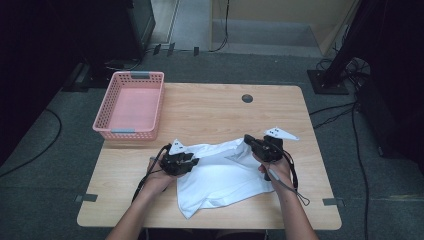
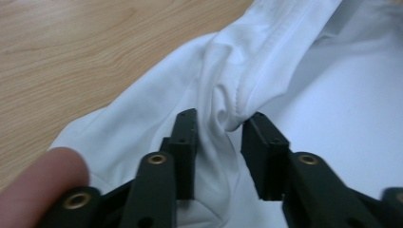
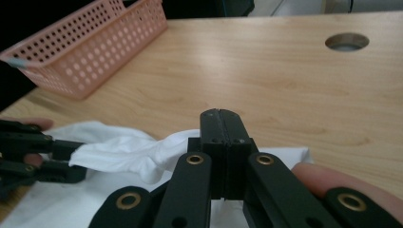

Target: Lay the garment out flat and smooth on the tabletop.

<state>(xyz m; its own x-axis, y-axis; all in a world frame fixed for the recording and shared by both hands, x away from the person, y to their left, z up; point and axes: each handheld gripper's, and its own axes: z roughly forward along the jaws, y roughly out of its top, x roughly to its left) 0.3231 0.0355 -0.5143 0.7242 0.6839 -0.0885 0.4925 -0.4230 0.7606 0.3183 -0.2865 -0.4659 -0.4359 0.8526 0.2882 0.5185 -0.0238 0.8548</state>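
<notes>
From the high view, a white shirt [image 1: 220, 172] is lying crumpled on the near half of the wooden table [image 1: 210, 110], between the person's two hands. The left gripper [image 1: 192, 161] is sitting at the shirt's left edge, its tips reaching onto the cloth. The right gripper [image 1: 248, 139] is hovering at the shirt's upper right corner, pointing left along the raised top edge. A pink basket [image 1: 131, 105] is standing at the far left corner of the table, well apart from the shirt, and a round hole [image 1: 247, 98] is showing in the tabletop near the far edge.

In the left gripper view, the left gripper [image 2: 218, 128] is pointing at a bunched fold of the shirt [image 2: 266, 61] with a stitched hem. The jaws are standing a little apart, and the fold is hanging down into the gap between their tips; the right-hand pad is touching the cloth, but the two are not pinching it. A fingertip [image 2: 38, 185] is showing at the lower left, and bare table [image 2: 85, 52] is lying beyond the cloth.

In the right gripper view, the right gripper [image 3: 220, 114] is holding its jaws pressed flat together with no cloth between the tips. The shirt [image 3: 123, 152] is lying below and to the left of them. At the far left, the left gripper [image 3: 71, 161] is straddling a ridge of the white cloth. The basket [image 3: 90, 52] is standing beyond, and the hole [image 3: 347, 42] is at the upper right.
</notes>
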